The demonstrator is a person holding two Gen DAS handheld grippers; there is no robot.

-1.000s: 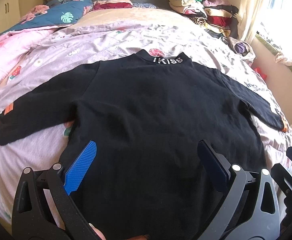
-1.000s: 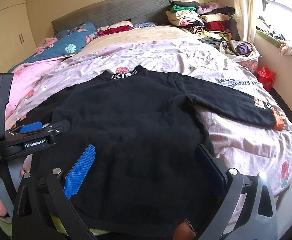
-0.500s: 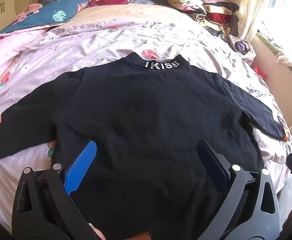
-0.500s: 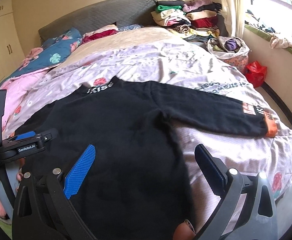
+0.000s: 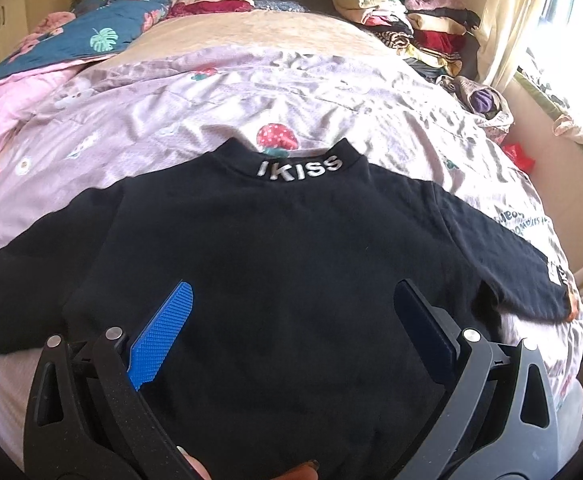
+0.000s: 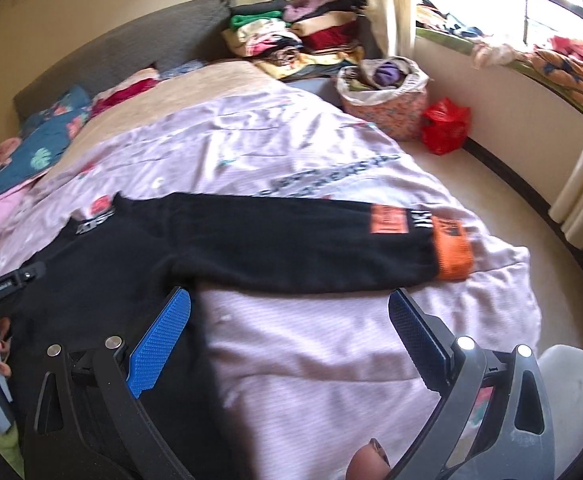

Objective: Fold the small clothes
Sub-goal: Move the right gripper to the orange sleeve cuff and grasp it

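Both tongs hang released and hold nothing, the left tongs over the lower body of the black sweater spread flat on the bed, the right tongs nearer its right sleeve. I judge the sleeve fold is next: pinch near the orange cuff (one layer only) and carry it across the chest. The near hem is hidden behind the tongs, the left cuff is cut off, and the right view is blurred.
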